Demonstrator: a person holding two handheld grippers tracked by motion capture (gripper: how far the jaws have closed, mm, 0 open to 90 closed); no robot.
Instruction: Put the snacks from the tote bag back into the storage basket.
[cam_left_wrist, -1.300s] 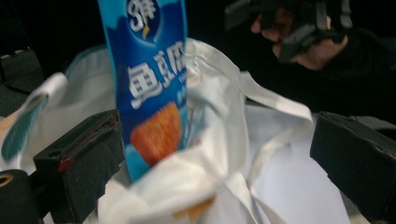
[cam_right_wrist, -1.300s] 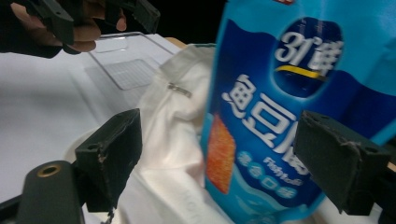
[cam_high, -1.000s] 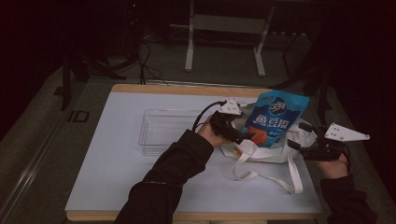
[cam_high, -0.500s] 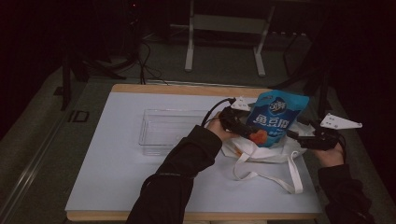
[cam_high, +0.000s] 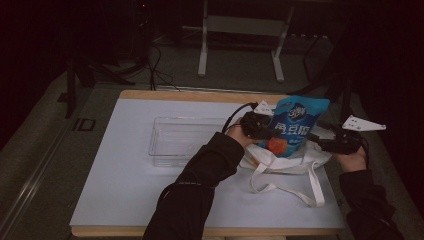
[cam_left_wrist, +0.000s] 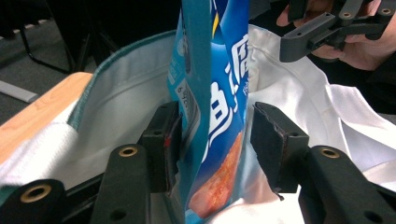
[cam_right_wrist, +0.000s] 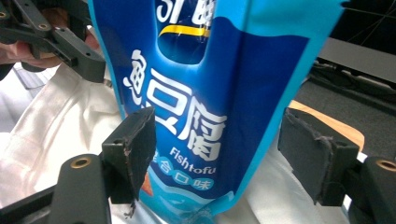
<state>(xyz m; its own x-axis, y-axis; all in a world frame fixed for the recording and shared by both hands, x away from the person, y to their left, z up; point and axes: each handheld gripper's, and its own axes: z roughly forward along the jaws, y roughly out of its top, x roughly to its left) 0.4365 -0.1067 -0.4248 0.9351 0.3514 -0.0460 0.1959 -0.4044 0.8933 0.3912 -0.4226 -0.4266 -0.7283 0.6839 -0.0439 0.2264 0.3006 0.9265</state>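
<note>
A blue snack bag (cam_high: 298, 124) printed "Fishtofu" stands upright in the mouth of a white tote bag (cam_high: 295, 162) on the right half of the table. My left gripper (cam_high: 266, 132) reaches it from the left. Its jaws have just been closing with the snack bag (cam_left_wrist: 219, 93) between them: one pad (cam_left_wrist: 163, 140) touches the bag's edge, the other stands slightly off it. My right gripper (cam_high: 317, 141) comes in from the right. It has also been closing, and straddles the snack bag (cam_right_wrist: 205, 93) with a wide gap on one side.
A clear plastic tray (cam_high: 167, 145) sits at the middle of the white table (cam_high: 125, 195), left of the tote. The tote's straps (cam_high: 305, 192) trail toward the front edge. A metal stand (cam_high: 240, 30) rises beyond the table's far edge.
Both hands have moved inward toward the snack bag, the left one rightward and the right one leftward. Both pairs of jaws have narrowed around it.
</note>
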